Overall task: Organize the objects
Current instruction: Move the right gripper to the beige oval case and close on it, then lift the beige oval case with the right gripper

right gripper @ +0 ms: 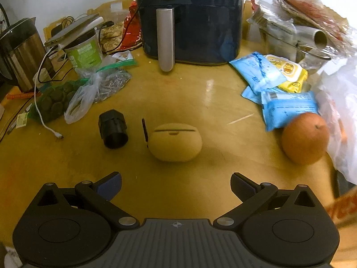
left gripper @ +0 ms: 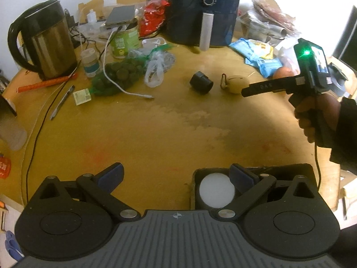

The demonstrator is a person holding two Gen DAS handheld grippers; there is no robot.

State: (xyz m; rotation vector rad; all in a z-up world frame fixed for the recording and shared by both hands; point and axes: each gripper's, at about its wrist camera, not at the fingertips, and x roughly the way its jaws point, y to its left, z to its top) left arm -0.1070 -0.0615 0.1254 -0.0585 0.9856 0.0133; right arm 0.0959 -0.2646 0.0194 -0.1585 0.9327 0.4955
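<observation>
Left wrist view: left claw (left gripper: 176, 176) partly hides black box (left gripper: 287, 169).

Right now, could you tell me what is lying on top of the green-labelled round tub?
A flat grey phone-like device lies across the green-labelled round tub, with a white cable hanging from it. The tub's contents are covered.

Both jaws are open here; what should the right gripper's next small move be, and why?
Probably ease the right gripper forward until its jaws straddle the tan case. The jaws are open and empty, and the case lies straight ahead, clear of the black cylinder beside it.
</observation>
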